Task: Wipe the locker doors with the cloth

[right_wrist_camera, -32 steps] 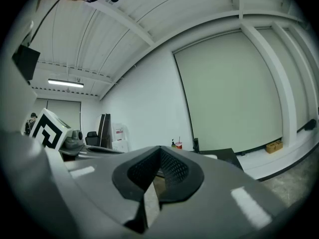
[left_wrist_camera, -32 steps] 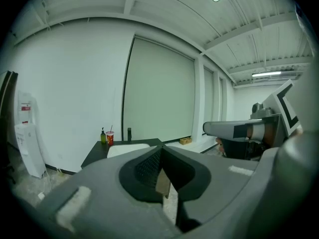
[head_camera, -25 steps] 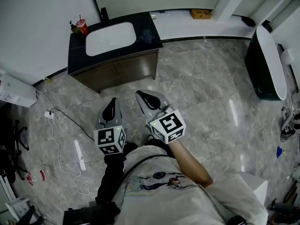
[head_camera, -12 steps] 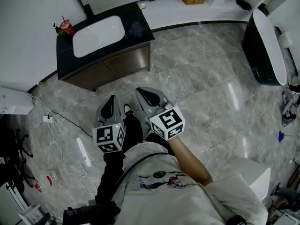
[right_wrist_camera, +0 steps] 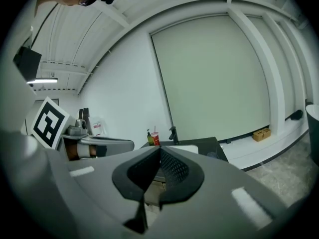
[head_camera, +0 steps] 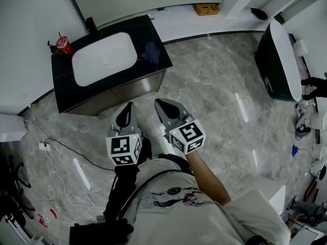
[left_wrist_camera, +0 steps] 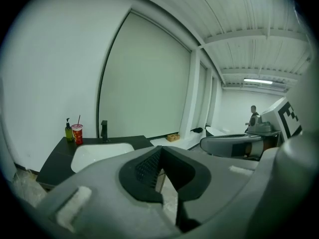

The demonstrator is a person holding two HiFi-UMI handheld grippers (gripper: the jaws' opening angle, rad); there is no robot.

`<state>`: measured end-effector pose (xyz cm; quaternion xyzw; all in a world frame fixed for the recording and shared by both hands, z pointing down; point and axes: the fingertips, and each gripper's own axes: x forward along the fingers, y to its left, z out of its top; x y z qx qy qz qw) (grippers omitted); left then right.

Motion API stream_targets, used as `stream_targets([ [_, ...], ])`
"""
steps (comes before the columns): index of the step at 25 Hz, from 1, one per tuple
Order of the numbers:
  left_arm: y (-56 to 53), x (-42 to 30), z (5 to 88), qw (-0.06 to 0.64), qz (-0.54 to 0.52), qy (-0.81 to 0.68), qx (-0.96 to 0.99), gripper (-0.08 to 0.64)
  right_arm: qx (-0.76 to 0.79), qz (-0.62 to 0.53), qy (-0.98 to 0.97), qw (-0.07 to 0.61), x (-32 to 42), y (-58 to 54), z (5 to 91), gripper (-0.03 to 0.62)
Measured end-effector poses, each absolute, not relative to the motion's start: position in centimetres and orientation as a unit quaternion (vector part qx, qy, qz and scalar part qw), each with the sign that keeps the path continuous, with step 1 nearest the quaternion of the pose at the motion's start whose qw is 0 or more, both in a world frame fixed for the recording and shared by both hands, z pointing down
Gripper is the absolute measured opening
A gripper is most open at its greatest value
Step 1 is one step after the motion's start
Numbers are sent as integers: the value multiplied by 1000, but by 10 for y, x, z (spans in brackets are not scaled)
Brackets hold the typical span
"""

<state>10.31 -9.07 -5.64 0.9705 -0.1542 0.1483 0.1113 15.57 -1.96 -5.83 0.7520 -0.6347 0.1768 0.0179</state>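
**Left gripper** (head_camera: 129, 107): held out in front of the person's chest by an arm in a black sleeve (head_camera: 120, 188). It points forward and slightly down toward the vanity. Jaws clenched tip to tip, nothing between them. Marker cube (head_camera: 124, 149) at the rear, facing up.

**Right gripper** (head_camera: 158, 102): just beside the left and roughly parallel to it, carried on a bare forearm (head_camera: 207, 175). It has the same forward, slightly downward aim. Jaws pressed together, empty. Its marker cube (head_camera: 187, 137) is tilted toward the right.

**Locker doors** (head_camera: 135, 88): brown front panels under the dark counter (head_camera: 64, 88), directly ahead of both gripper tips and apart from them.

**Cloth**: not identified with certainty. A faint bluish patch (head_camera: 151, 50) lies on the counter right of the white basin (head_camera: 102, 57), and whether it is the cloth cannot be told.

**Other items**: black faucet (head_camera: 91, 24) behind the basin. Red cup with straw (head_camera: 64, 45) at the counter's back left corner. Grey marble floor (head_camera: 214, 96).
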Motion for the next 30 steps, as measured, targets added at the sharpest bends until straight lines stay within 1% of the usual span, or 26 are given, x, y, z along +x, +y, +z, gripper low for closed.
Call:
stream_targets([
  [9,-191,113,-27,150,174,-178,957,-2,733,223,-640,55,188,-113,-15,13],
  [10,-195,115,-23,152,178,-179,956,-2,730,233,-640,62,194,-118,-7,53],
  [12,-204,123,-18,156,187,-182,953,-2,724,252,-637,80,212,-128,14,88],
  [21,-249,145,-7,142,222,-255,930,-2,723,333,-585,155,371,-177,131,195],
  [24,-261,150,-5,143,233,-281,920,-2,706,360,-579,191,409,-200,170,233],
  [26,-266,155,0,141,243,-295,913,-1,690,376,-581,212,423,-213,194,249],
  [30,-266,159,11,145,258,-313,902,-2,651,415,-584,250,429,-224,237,248],
])
